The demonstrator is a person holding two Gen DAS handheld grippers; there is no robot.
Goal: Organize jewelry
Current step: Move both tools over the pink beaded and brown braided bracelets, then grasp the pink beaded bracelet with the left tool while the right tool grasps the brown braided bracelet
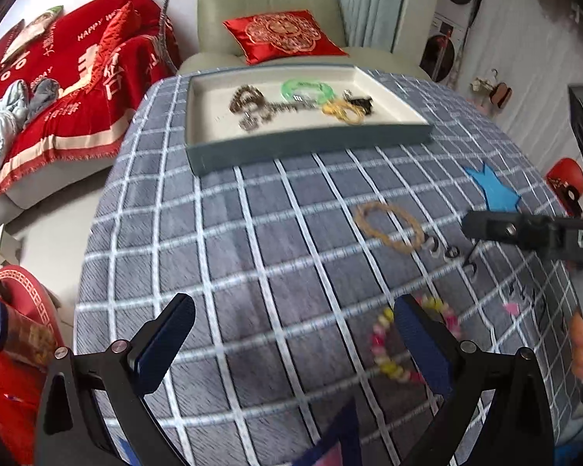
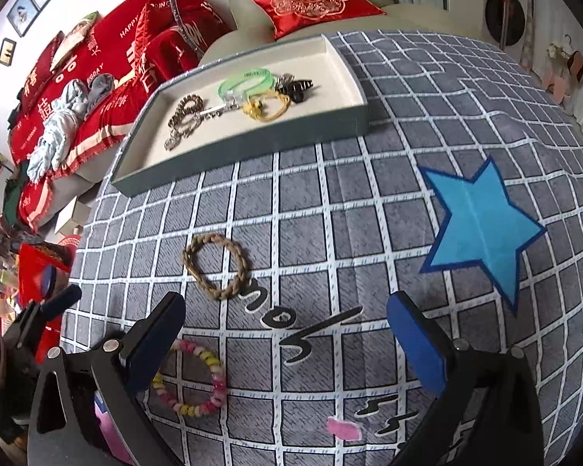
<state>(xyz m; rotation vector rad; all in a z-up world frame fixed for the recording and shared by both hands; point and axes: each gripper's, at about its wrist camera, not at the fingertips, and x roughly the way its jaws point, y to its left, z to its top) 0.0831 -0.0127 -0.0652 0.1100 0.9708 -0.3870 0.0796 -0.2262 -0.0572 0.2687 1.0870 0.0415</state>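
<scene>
A grey tray (image 1: 311,143) with a cream inside stands at the far side of the checked tablecloth. In it lie a green bangle (image 1: 307,89), a yellow bracelet (image 1: 342,110), a metal chain (image 1: 248,105) and a black piece (image 1: 359,101). On the cloth lie a tan braided bracelet (image 2: 217,266) and a pink-and-yellow bead bracelet (image 2: 192,380). My right gripper (image 2: 287,330) hovers open, with the bead bracelet beside its left finger. My left gripper (image 1: 295,334) is open over bare cloth. The bead bracelet (image 1: 384,345) shows partly behind its right finger.
A blue star patch (image 2: 482,225) and printed letters mark the cloth on the right. Behind the table are a beige armchair (image 1: 268,4) with a red cushion and a sofa under a red blanket (image 1: 77,89). The table edge drops off on the left.
</scene>
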